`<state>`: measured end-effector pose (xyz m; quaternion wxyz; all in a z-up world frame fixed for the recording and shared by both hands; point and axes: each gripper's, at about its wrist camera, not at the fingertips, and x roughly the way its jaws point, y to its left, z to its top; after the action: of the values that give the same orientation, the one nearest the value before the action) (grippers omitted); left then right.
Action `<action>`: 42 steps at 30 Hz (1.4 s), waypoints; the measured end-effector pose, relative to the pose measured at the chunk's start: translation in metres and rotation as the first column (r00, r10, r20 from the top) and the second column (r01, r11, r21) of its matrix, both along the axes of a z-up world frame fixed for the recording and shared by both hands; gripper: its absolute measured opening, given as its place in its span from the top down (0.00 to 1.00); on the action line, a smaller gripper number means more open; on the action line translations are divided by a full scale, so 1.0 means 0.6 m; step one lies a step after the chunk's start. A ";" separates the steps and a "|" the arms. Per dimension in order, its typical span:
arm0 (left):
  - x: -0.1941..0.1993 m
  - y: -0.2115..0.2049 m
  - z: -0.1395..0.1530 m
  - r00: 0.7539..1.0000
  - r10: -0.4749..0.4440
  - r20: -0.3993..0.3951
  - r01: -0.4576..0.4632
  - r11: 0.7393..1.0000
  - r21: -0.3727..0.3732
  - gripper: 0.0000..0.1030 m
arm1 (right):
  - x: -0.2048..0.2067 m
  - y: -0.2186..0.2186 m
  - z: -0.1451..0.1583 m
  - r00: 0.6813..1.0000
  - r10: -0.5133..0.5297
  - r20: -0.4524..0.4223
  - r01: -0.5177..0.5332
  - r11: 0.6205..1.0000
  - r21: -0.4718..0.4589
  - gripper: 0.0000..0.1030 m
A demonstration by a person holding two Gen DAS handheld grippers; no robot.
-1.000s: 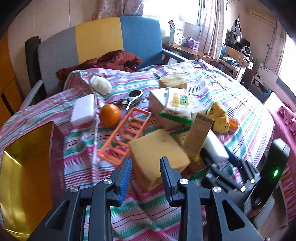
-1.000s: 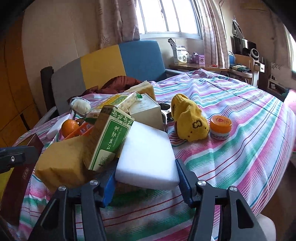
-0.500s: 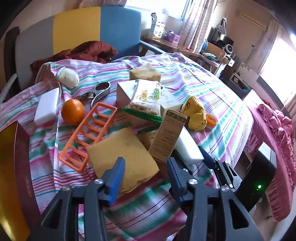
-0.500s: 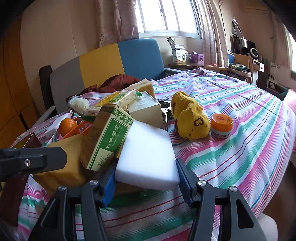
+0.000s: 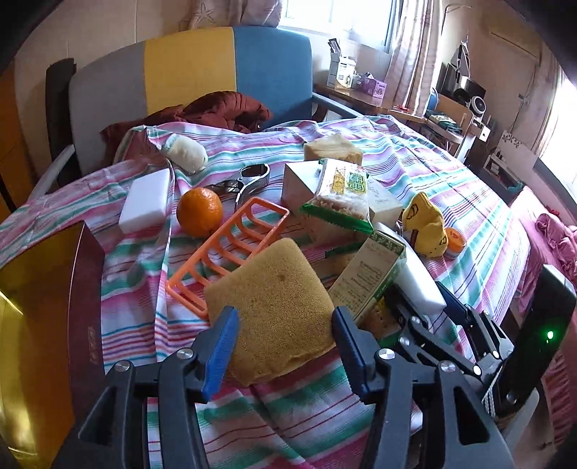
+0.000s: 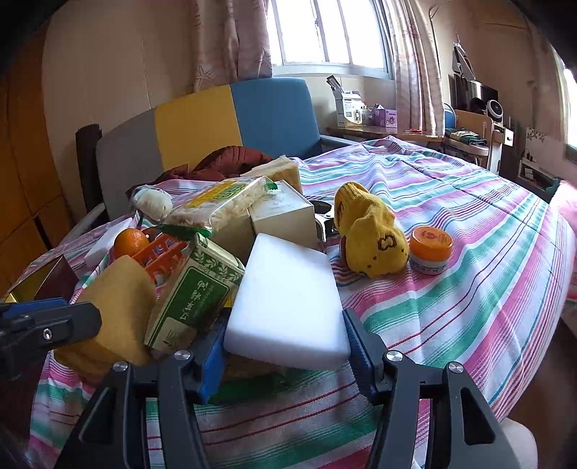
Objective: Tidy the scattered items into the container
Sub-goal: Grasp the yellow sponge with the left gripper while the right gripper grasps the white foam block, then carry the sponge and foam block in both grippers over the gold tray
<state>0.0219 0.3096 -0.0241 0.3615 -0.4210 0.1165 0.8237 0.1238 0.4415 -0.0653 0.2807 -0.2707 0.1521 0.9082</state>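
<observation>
Grippers [image 5: 285, 346] [image 6: 285, 353] straddle two sponges: yellow [image 5: 274, 306], white [image 6: 288, 303].

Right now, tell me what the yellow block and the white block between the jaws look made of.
Yellow porous sponge block: likely cellulose or foam, matte with visible pits. White smooth foam block: probably melamine foam, matte with soft rounded edges.

Bedroom vibe: a grey, yellow and blue panelled chair back [image 6: 230, 119] at the far side, a bright barred window [image 6: 324, 34] with patterned pinkish curtains [image 6: 230, 39] above it, cream walls [image 6: 119, 65], and a cluttered wooden desk [image 6: 382, 131] far right.
</observation>
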 end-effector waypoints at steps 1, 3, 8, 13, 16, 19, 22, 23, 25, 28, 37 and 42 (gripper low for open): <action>-0.003 -0.005 0.000 1.000 0.008 0.014 -0.008 1.000 0.015 0.45 | 0.000 -0.001 0.000 1.000 0.000 0.000 0.000 1.000 0.002 0.42; -0.006 -0.011 0.000 0.999 0.018 0.041 -0.019 0.999 0.038 0.45 | 0.002 -0.003 0.003 1.000 -0.001 -0.008 0.001 1.000 0.013 0.42; -0.001 -0.028 -0.005 0.998 0.018 0.055 -0.023 0.997 0.075 0.42 | 0.009 -0.009 0.015 0.999 -0.004 -0.040 0.006 0.999 0.044 0.42; -0.016 -0.016 -0.001 0.992 0.048 0.121 -0.060 0.993 0.103 0.36 | 0.009 0.000 0.008 0.999 -0.027 -0.023 0.028 0.999 0.022 0.42; -0.025 0.000 -0.003 0.986 0.070 0.153 -0.084 0.993 0.088 0.29 | 0.014 0.009 0.007 0.999 -0.044 -0.031 0.044 0.999 0.001 0.42; -0.023 0.019 -0.008 0.987 0.079 0.138 -0.084 0.996 0.029 0.17 | 0.015 0.014 0.004 0.998 -0.050 -0.028 0.050 0.999 -0.016 0.42; -0.019 0.025 -0.022 0.991 0.111 0.078 -0.107 0.993 -0.053 0.17 | 0.015 0.012 0.006 0.998 -0.044 -0.033 0.044 0.999 -0.008 0.42; -0.019 0.020 -0.028 0.990 0.125 0.070 -0.121 0.991 -0.059 0.17 | 0.015 0.010 0.006 0.999 -0.041 -0.034 0.040 0.999 -0.006 0.42; -0.024 0.007 -0.037 0.985 0.152 0.085 -0.148 0.988 -0.052 0.18 | 0.013 0.007 0.007 0.999 -0.036 -0.033 0.036 0.999 -0.002 0.42; -0.038 -0.013 -0.046 0.975 0.176 0.134 -0.174 0.984 -0.030 0.23 | 0.011 0.006 0.006 0.999 -0.032 -0.028 0.032 0.999 -0.002 0.42; -0.042 -0.057 -0.055 0.966 0.196 0.167 -0.208 0.977 0.052 0.45 | 0.010 0.002 0.007 0.999 -0.025 -0.030 0.026 1.000 0.009 0.42; -0.040 -0.070 -0.050 0.966 0.167 0.199 -0.188 0.978 0.094 0.47 | 0.010 -0.004 0.009 0.999 -0.017 -0.032 0.018 0.999 0.027 0.42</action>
<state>-0.0024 0.2678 -0.0539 0.3188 -0.4855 -0.0032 0.8140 0.1296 0.4391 -0.0599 0.2900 -0.2510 0.1465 0.9118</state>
